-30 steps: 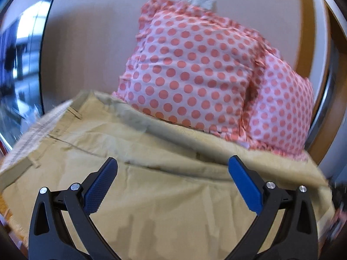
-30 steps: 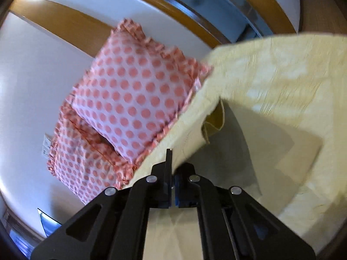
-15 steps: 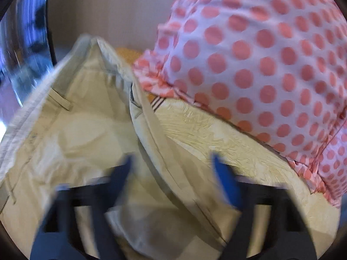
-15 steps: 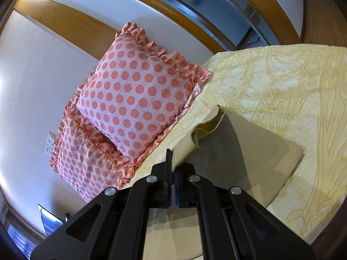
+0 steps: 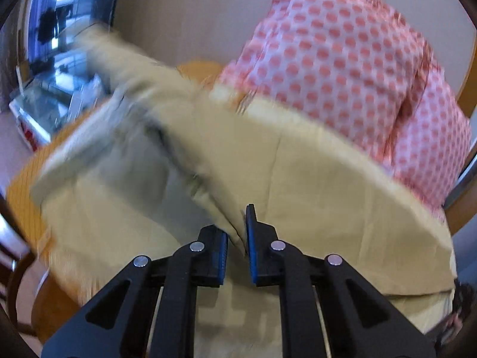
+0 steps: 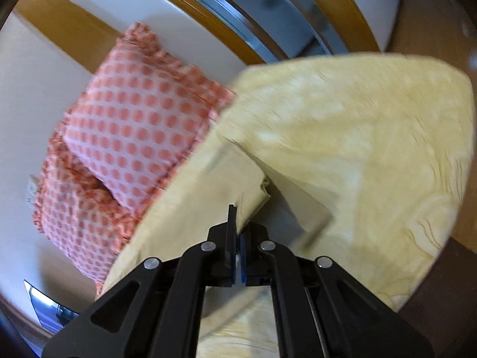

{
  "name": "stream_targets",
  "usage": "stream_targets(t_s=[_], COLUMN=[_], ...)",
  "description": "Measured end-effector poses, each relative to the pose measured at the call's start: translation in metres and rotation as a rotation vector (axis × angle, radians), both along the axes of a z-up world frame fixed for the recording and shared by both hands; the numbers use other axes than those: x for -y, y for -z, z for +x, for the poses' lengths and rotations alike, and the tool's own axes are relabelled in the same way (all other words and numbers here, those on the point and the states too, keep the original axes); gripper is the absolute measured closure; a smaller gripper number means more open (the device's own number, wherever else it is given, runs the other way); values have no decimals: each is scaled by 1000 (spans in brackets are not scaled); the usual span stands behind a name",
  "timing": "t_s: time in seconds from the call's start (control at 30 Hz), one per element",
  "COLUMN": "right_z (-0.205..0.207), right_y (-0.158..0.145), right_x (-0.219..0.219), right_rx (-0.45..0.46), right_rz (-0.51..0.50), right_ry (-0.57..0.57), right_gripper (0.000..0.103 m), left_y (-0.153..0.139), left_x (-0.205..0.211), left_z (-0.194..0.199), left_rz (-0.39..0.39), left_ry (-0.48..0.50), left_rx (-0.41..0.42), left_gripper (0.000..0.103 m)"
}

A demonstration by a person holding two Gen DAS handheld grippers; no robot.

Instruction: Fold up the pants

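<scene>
Beige pants (image 5: pixel 149 149) lie on the yellow bedspread (image 5: pixel 342 197), blurred by motion, with their waistband end lifted at the left. My left gripper (image 5: pixel 238 238) is shut on a fold of the pants, which runs up and left from its blue pads. In the right wrist view my right gripper (image 6: pixel 238 232) is shut on another edge of the pants (image 6: pixel 238 176), held just above the bedspread (image 6: pixel 372 149). The rest of the pants is hidden behind the lifted cloth.
Two pink polka-dot pillows (image 5: pixel 342 53) lean against the wall at the head of the bed, and they also show in the right wrist view (image 6: pixel 134 125). A wooden frame with a mirror (image 6: pixel 268 15) stands behind. A dark chair (image 5: pixel 12 253) is at the bed's left edge.
My left gripper was open over the pants, then closed on a fold and is lifting it. My right gripper stays shut on the pants and has swung with them.
</scene>
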State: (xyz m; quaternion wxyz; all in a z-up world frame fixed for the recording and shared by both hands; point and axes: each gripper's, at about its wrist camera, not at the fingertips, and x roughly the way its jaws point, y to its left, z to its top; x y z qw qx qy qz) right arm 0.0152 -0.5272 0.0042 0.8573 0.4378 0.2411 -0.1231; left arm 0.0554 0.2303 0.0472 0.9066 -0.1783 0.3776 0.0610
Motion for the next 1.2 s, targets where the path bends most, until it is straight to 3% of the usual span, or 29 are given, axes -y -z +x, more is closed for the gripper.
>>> stream_targets(t_s=[0.13, 0.43, 0.5, 0.57, 0.63, 0.73, 0.77, 0.8, 0.83, 0.97, 1.1, 1.17, 1.2], right_z=[-8, -15, -18, -26, -37, -48, -49, -49, -49, -39, -25, -16, -12], right_y=[6, 7, 4, -1, -9, -11, -7, -4, -4, 0, 0, 7, 8], right_x=[5, 4, 0, -1, -1, 6, 10, 12, 11, 0, -23, -27, -28], right_rx=[-7, -85, -89, -61, -70, -76, -83, -78, -81, -68, -68, -40, -29], right_rz=[1, -69, -96, -102, -156, -189, -172, -157, -171, -169, -238, -195, -194], right_ry=[22, 34, 32, 43, 118, 178, 183, 182, 189, 127, 73, 18, 13], right_gripper=[102, 101, 96, 64, 41, 42, 44, 45, 47, 59, 69, 95, 96], left_y=[19, 24, 25, 22, 17, 12, 9, 5, -2, -24, -29, -24, -20], left_x=[0, 8, 9, 10, 11, 9, 7, 6, 5, 2, 7, 13, 15], left_z=[-27, -47, -49, -53, -63, -76, -82, -87, -95, -106, -86, -71, -65], left_rz=[-43, -38, -31, -23, -10, -12, 4, 36, 101, 194, 196, 188, 185], left_ry=[-15, 3, 8, 17, 33, 20, -10, -48, -117, -197, -135, -84, -65], left_rx=[-10, 26, 39, 52, 69, 83, 91, 97, 122, 226, 274, 269, 262], left_gripper=[92, 92, 90, 90, 89, 79, 65, 43, 36, 30, 24, 22, 21])
